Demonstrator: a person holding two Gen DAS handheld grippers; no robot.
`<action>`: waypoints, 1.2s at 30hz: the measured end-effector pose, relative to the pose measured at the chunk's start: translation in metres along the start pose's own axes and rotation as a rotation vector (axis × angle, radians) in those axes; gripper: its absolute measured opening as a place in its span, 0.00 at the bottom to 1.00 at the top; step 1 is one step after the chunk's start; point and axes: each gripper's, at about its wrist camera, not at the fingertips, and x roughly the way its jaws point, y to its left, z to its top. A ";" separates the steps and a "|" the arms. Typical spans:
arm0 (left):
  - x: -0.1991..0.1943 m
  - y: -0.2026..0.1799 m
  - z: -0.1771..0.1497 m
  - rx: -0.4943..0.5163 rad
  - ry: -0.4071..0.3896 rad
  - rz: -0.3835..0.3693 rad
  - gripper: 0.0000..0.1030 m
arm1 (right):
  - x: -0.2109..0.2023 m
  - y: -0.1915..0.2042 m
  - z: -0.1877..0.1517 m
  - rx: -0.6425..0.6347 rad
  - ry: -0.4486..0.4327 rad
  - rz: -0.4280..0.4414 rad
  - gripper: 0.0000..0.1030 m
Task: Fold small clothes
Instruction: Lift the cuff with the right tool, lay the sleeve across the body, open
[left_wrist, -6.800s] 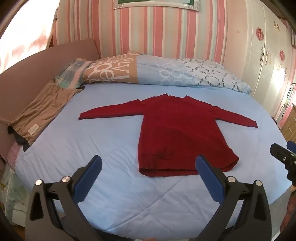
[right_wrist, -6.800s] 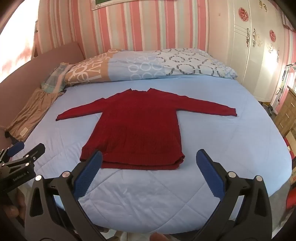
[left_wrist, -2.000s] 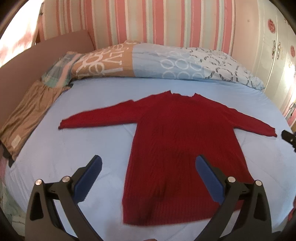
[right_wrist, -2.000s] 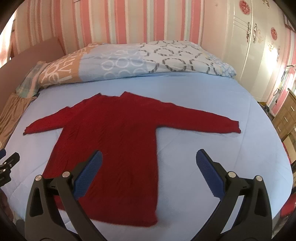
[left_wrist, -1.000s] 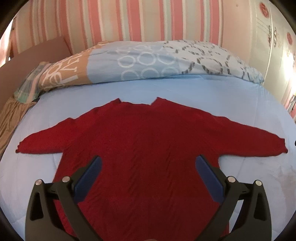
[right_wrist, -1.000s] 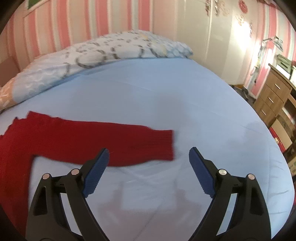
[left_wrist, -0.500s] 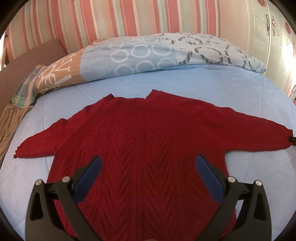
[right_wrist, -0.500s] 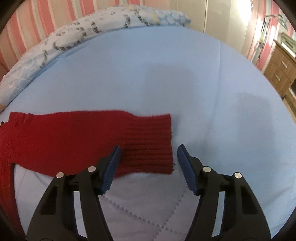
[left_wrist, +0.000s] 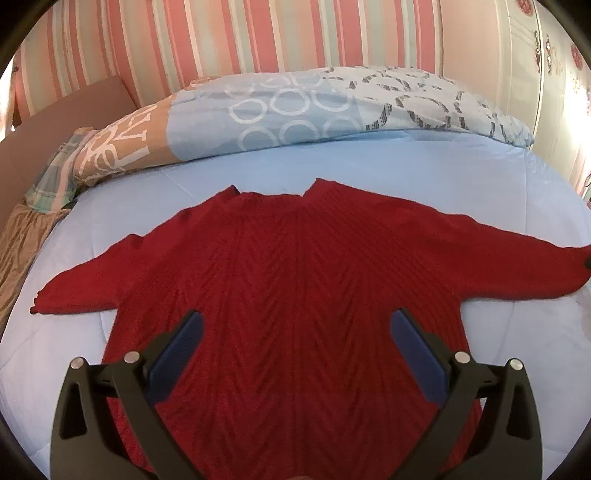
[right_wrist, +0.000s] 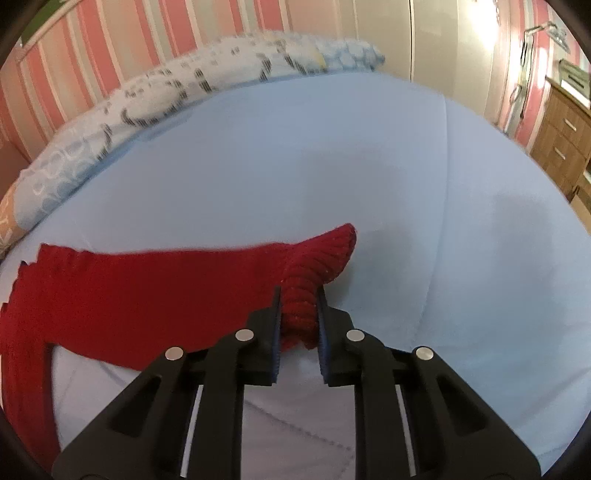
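One sweater (left_wrist: 295, 295); two grippers (left_wrist: 295, 332).

1. You've got a light blue bedspread (left_wrist: 258, 173) covering the whole bed, with faint quilt stitching.
2. Along the head end there's a long pillow (left_wrist: 295, 110), blue with white rings, tan with white lettering at its left end.
3. A plaid cloth (left_wrist: 55, 173) and a tan striped one (left_wrist: 18, 236) sit at the left edge.
4. Behind it all, you see pink striped wallpaper (left_wrist: 258, 37).
5. A wooden dresser (right_wrist: 561, 144) stands off to the right.

Pink-striped wall (left_wrist: 229, 40) behind a blue-sheeted bed (right_wrist: 369, 155), patterned pillows (left_wrist: 295, 107) at its head, wooden drawers (right_wrist: 561, 144) beside.
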 end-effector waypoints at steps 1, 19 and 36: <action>-0.002 0.003 0.001 0.002 -0.005 0.002 0.99 | -0.005 0.003 0.003 -0.008 -0.011 0.005 0.15; -0.023 0.107 0.022 -0.048 -0.031 0.055 0.98 | -0.040 0.208 0.039 -0.177 -0.076 0.138 0.15; 0.025 0.243 0.053 -0.092 -0.016 0.116 0.98 | -0.023 0.447 -0.006 -0.334 -0.029 0.290 0.15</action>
